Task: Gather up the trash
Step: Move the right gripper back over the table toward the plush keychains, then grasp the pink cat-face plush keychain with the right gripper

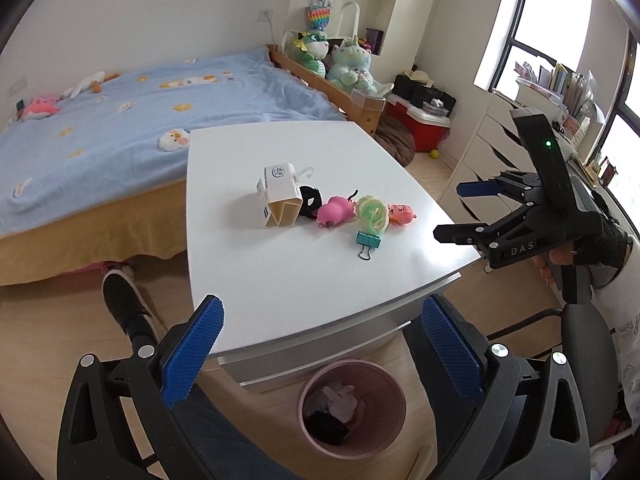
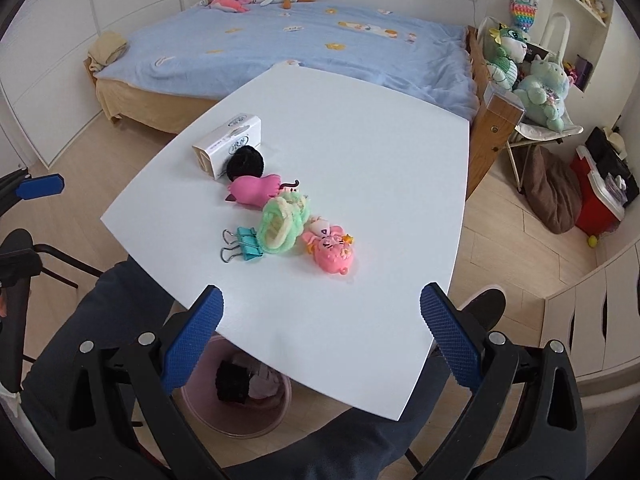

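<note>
An empty white carton (image 1: 280, 196) (image 2: 226, 144) lies on its side on the white table (image 1: 304, 280) (image 2: 360, 152). Beside it lie a black fuzzy ball (image 1: 311, 201) (image 2: 246, 163), a pink toy (image 1: 336, 211) (image 2: 256, 189), a green yarn ring (image 1: 373, 213) (image 2: 282, 222), a teal binder clip (image 1: 368, 241) (image 2: 244, 243) and a pink cat charm (image 1: 401, 214) (image 2: 332, 250). A pink trash bin (image 1: 352, 408) (image 2: 236, 394) holding paper stands on the floor under the table's near edge. My left gripper (image 1: 322, 354) is open and empty above the bin. My right gripper (image 2: 320, 340) (image 1: 460, 212) is open and empty at the table's edge.
A bed with a blue cover (image 1: 120, 120) (image 2: 300, 40) lies behind the table. Plush toys (image 1: 348, 64) (image 2: 536, 80), a red cooler (image 1: 424, 128) (image 2: 596, 196) and white drawers (image 1: 488, 148) stand to the right. My legs and shoe (image 1: 124, 304) and a black chair (image 1: 580, 344) are near the table.
</note>
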A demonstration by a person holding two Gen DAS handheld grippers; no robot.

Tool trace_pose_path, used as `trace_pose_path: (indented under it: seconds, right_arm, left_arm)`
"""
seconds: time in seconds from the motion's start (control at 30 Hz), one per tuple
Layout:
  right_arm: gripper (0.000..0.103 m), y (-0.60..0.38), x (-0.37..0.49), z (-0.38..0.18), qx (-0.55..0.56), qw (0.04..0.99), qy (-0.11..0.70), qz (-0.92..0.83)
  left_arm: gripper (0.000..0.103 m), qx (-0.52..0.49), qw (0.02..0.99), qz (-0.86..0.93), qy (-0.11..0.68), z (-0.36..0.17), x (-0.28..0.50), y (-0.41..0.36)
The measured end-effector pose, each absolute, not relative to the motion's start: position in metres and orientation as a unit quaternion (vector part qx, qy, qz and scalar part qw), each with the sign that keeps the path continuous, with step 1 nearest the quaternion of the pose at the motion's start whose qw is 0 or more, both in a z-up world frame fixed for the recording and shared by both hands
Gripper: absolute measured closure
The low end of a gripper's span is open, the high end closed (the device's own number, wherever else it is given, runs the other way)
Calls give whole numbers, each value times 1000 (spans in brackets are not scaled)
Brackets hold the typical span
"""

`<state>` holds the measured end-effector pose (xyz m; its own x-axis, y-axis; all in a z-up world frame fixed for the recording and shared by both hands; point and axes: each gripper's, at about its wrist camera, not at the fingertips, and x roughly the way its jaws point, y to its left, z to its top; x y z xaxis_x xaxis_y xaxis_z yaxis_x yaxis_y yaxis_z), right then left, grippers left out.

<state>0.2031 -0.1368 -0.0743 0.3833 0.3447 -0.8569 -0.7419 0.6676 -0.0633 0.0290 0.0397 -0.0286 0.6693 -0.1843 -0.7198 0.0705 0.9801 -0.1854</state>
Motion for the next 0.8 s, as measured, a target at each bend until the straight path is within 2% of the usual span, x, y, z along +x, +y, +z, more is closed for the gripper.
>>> trace_pose_path:
  seconds: [0.2, 0.3, 0.47, 0.8]
  right_arm:
    - [23, -122, 219, -89, -258, 776, 448, 361]
    - [36, -116, 225, -98, -270, 760, 459, 372]
    - [44, -115, 232, -106, -279, 755, 463, 370]
    - [68, -109, 236, -109, -280, 752, 458, 382]
  left_arm:
    - [8, -75, 911, -68, 401, -30, 29, 42]
    - [8, -76, 909, -68, 403, -32, 30, 42]
    - [8, -78, 908, -67, 407, -36, 31, 43]
    - [8, -77, 905, -69, 413, -39, 33, 43]
